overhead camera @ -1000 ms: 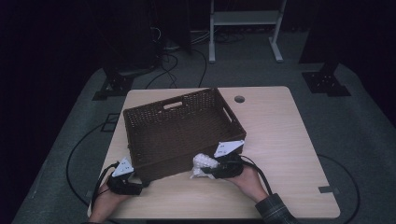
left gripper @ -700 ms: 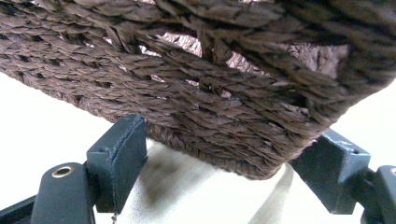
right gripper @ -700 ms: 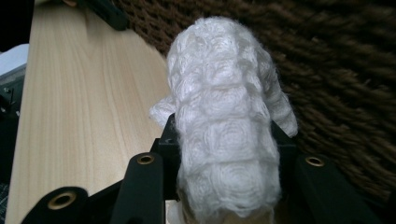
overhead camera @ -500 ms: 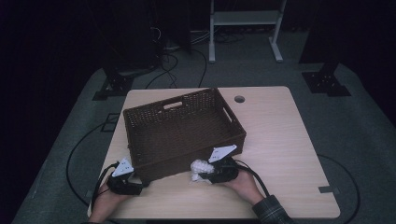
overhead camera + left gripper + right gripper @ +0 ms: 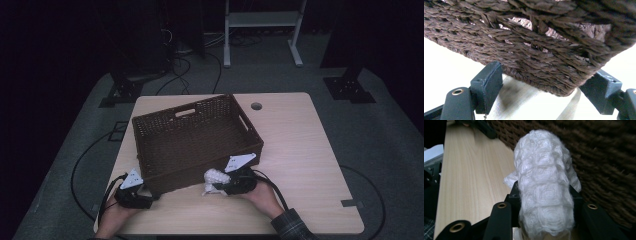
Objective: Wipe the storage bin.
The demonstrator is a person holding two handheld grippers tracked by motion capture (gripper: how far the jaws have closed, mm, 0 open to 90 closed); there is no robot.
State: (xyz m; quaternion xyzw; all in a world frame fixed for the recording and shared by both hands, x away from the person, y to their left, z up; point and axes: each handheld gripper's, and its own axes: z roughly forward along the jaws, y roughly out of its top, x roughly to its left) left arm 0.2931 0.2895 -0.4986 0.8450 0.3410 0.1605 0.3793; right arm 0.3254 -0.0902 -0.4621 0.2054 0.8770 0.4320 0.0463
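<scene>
A dark brown wicker basket point(image 5: 200, 172) stands askew on the light wooden table point(image 5: 300, 140). My left gripper point(image 5: 148, 193) is at the basket's near left corner. In the left gripper view its jaws point(image 5: 547, 72) stand wide, one on each side of that corner point(image 5: 524, 50), with their tips against the weave. My right gripper point(image 5: 221, 186) lies by the basket's front wall, shut on a white fluffy cloth point(image 5: 214, 179). In the right gripper view the cloth point(image 5: 544, 182) bulges up from between the jaws point(image 5: 546, 195), and the wicker wall point(image 5: 611, 157) is close on the right.
A round cable hole point(image 5: 256, 106) sits near the table's far edge. Bare tabletop lies right of the basket and along the near edge. Beyond the table are a white frame point(image 5: 260, 20), black stand bases point(image 5: 350, 90) and cables on the grey floor.
The right gripper with the cloth has shifted slightly toward the near edge. The left gripper and the basket have stayed put.
</scene>
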